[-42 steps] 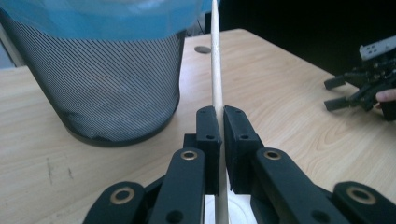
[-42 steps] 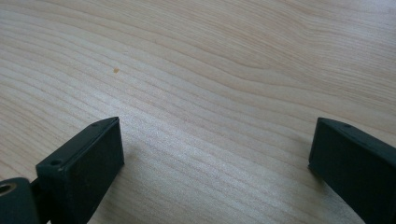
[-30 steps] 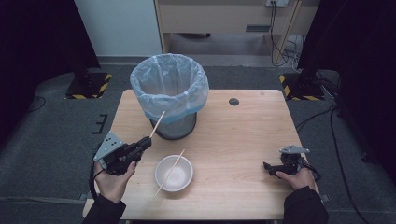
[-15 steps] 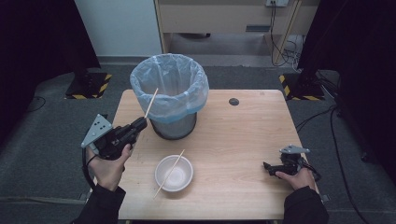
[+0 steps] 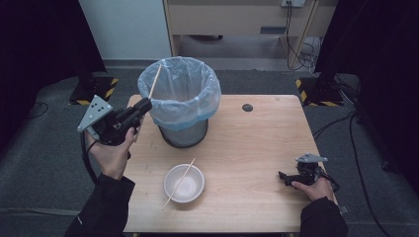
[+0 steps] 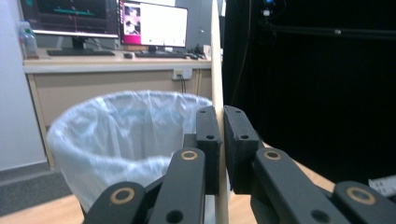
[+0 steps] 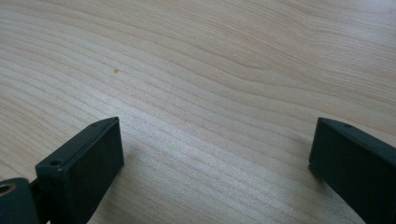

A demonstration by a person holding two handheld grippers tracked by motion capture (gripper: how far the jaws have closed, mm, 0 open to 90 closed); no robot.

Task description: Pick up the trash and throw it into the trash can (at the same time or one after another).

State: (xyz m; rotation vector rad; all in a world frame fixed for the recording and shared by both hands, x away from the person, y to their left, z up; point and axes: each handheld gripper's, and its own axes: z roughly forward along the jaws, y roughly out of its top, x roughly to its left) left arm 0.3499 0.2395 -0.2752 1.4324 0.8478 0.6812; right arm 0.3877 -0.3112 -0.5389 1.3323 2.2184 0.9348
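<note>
In the high view, the left gripper (image 5: 144, 104) sits left of centre, raised beside the bin (image 5: 180, 98). Its jaws are clamped on a wooden stick (image 5: 154, 82), which slants up and to the right from the jaw tips, its upper end over the bin's left rim. In the left gripper view, the stick (image 6: 215, 60) runs nearly straight up the middle of the frame, pinched between the two black pads, with the bin's clear liner (image 6: 126, 135) behind it at left centre.

A second stick (image 5: 179, 183) lies across the white bowl (image 5: 184, 182) in the lower middle of the high view, one end resting on the table (image 5: 257, 143) below and left of the bowl, the other end poking past the rim at upper right.

The right gripper (image 5: 284, 177) lies at the lower right of the high view, on the table, under the person's hand. In the right gripper view, its jaws stand wide apart at the bottom corners with nothing between them but bare wood.
</note>
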